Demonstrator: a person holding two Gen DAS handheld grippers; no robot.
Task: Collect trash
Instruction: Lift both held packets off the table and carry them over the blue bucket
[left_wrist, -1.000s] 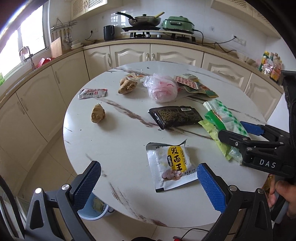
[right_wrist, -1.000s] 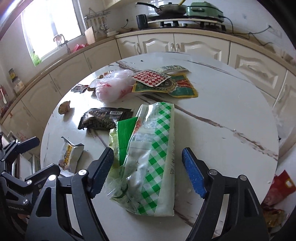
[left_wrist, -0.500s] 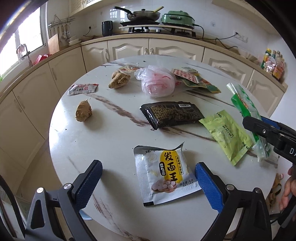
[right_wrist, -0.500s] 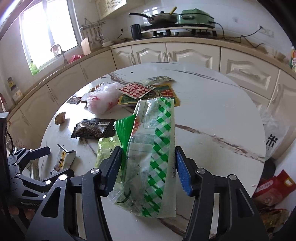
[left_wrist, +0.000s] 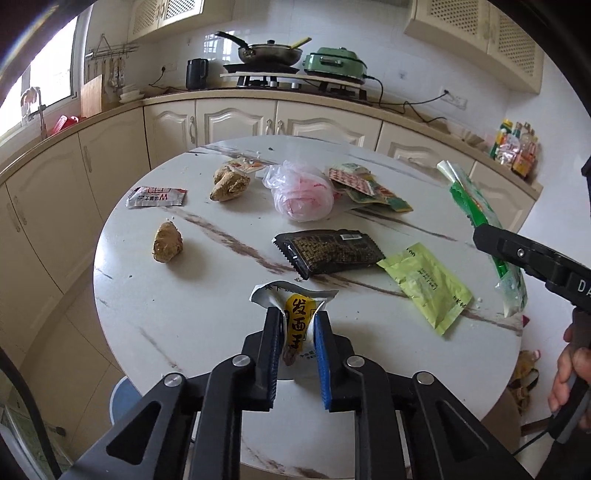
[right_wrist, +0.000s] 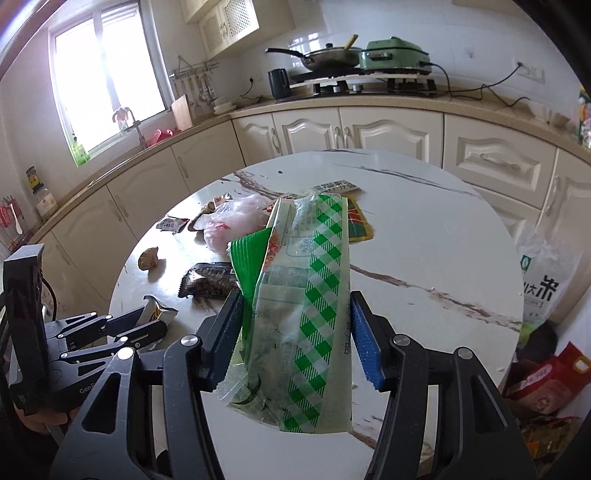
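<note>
My left gripper (left_wrist: 297, 321) is shut on a silver and yellow snack packet (left_wrist: 297, 325), crumpled between its blue pads at the near edge of the round white table (left_wrist: 221, 295). My right gripper (right_wrist: 295, 321) is shut on a green checked plastic bag (right_wrist: 306, 295) and holds it clear of the table; that bag (left_wrist: 476, 206) also shows at the right in the left wrist view. Still lying on the table are a black packet (left_wrist: 328, 253), a lime green packet (left_wrist: 428, 286), a pink plastic bag (left_wrist: 301, 195), flat wrappers (left_wrist: 365, 186) and a small red and white sachet (left_wrist: 157, 195).
Two ginger pieces (left_wrist: 168, 245) (left_wrist: 229, 184) lie on the table's left half. Cream kitchen cabinets (left_wrist: 236, 122) curve behind the table, with a stove and pan (left_wrist: 269, 53) on the counter. Bags (right_wrist: 539, 284) stand on the floor to the right. A person's hand (left_wrist: 570, 373) holds the right gripper's handle.
My left gripper closed on the silver and yellow packet, crumpling it. My right gripper closed on the green checked bag and lifted it off the table, leaving the lime green packet behind.
</note>
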